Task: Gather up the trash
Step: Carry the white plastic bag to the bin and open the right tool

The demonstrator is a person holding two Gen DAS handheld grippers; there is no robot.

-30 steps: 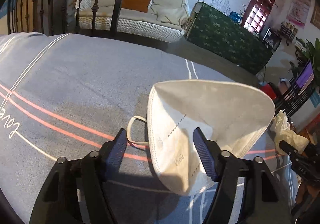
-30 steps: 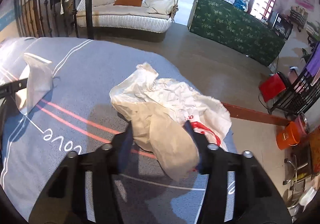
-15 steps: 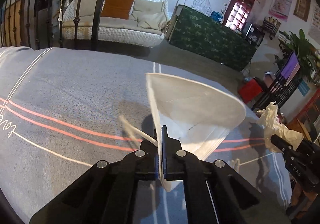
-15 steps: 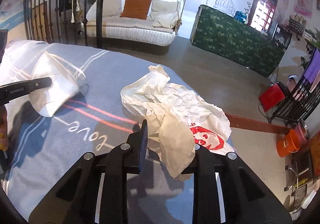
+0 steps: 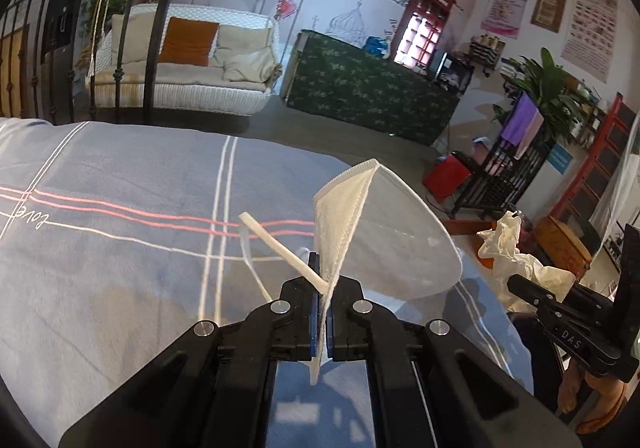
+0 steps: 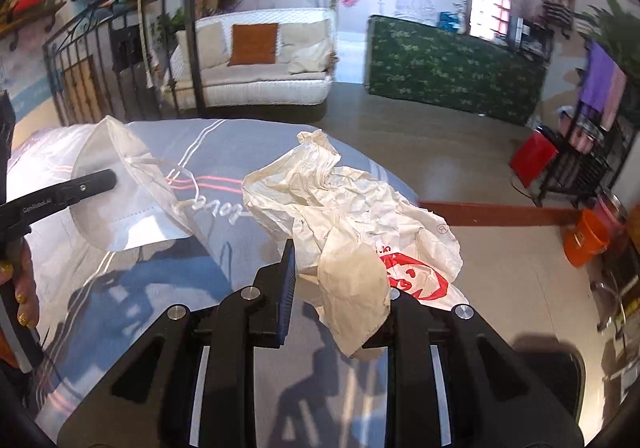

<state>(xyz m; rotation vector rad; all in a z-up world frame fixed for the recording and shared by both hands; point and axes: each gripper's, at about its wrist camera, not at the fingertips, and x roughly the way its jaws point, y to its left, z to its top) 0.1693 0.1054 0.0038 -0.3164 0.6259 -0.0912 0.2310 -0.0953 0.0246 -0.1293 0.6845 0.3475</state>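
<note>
A white mask (image 5: 384,232) is held edge-on between the closed fingers of the left gripper (image 5: 322,312), lifted clear of the grey-blue blanket (image 5: 120,248) below it. The fold of the mask points up and away from the gripper, its broad face turned to the right, and a flat ear strap (image 5: 280,248) slants out to the left of the pinch point. In the right wrist view the same mask (image 6: 120,196) is seen at the left, hanging from the tip of the left gripper (image 6: 100,182), with its strap looping down over the blanket (image 6: 224,152) (the word "love" is printed there beside pink and white stripes). A crumpled white plastic bag (image 6: 352,216) with red print is clamped by the right gripper (image 6: 340,280); its left finger is seen pressed to the bag, while the right finger is covered by a hanging fold, and the jaws are held narrow around the bunched plastic. The bag is raised above the blanket edge, with brown floor (image 6: 460,152) seen beyond it. From the left wrist view the bag (image 5: 516,252) and the right gripper (image 5: 560,312) are seen at the right, well apart from the mask. Farther back, a white wicker sofa (image 6: 260,84) with an orange cushion (image 6: 254,44), a green patterned counter (image 6: 452,68) and a red box (image 6: 534,156) are visible; an orange bucket (image 6: 592,232) stands on the floor at the right.
</note>
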